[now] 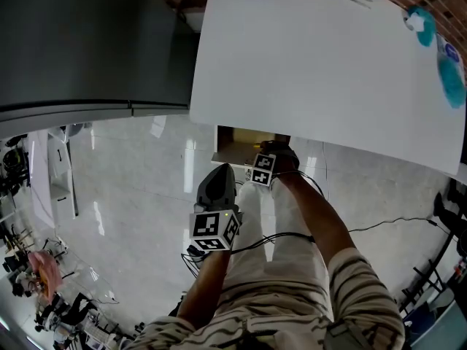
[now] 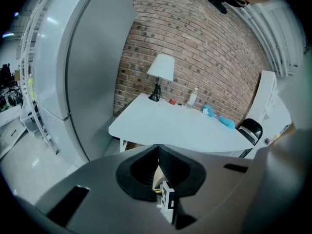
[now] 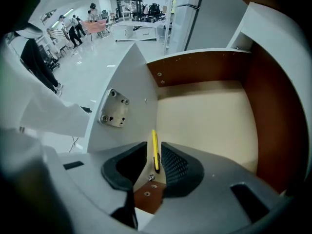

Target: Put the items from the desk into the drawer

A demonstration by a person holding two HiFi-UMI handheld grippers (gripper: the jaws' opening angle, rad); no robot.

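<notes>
Yellow pen (image 3: pixel 154 135) lies lengthwise between your right tool's (image 3: pixel 154 146) parted jaws, drawer (image 3: pixel 204 111) directly below; left tool (image 2: pixel 158 146), closed and empty, is farther off.

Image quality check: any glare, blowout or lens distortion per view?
Head view: desk top nearly blown out, light streaks glare on the floor. Left gripper view: fisheye bows the brick wall, corners vignetted. Right gripper view: drawer evenly lit, sharp.

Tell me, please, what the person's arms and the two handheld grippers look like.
Both arms wear sleeves striped in beige and dark bands. The left gripper and right gripper have smooth grey bodies with black textured pads. Each carries a cube with black-and-white square markers, and thin black cables trail from them.
</notes>
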